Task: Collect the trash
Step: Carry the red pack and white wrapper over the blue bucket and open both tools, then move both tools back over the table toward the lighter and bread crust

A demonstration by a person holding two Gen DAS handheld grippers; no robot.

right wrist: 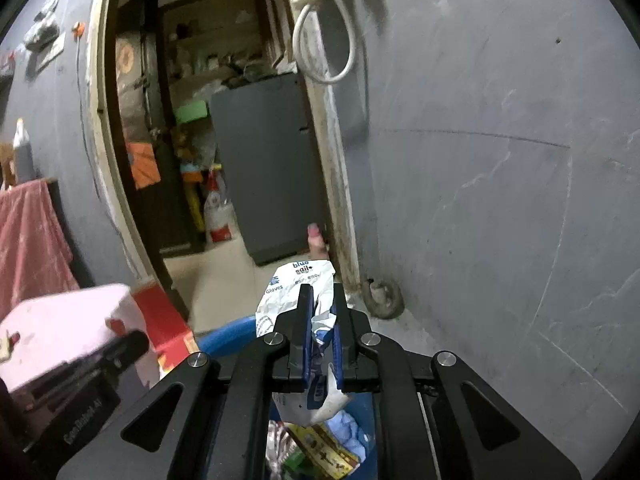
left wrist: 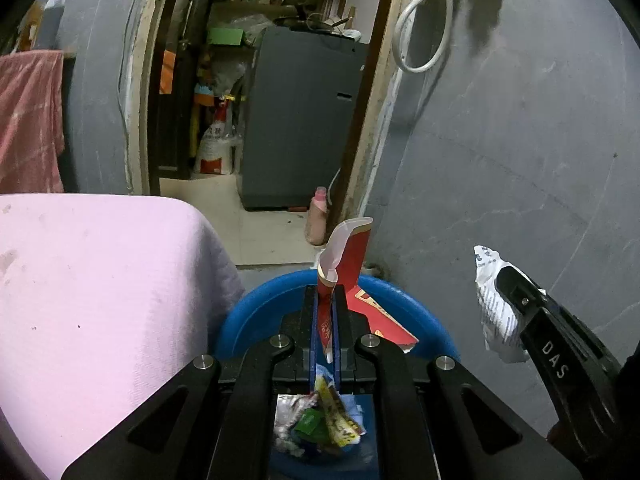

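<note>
The left tongs point(left wrist: 325, 292) are clenched on a red carton strip point(left wrist: 344, 256), held upright above the blue trash bin point(left wrist: 248, 312). The right tongs point(right wrist: 320, 300) grip a crumpled white glove wrapper point(right wrist: 296, 284), also above the bin, toward its wall side. Inside the bin lie a red carton point(left wrist: 384, 316) and mixed wrappers point(left wrist: 320, 424). A pink-covered table point(left wrist: 100, 280) stands just beside the bin.

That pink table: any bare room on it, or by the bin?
The pink table looks bare up to the blue bin. Tiled floor past the bin is free up to the pink bottle. The bin is crowded with wrappers.
</note>
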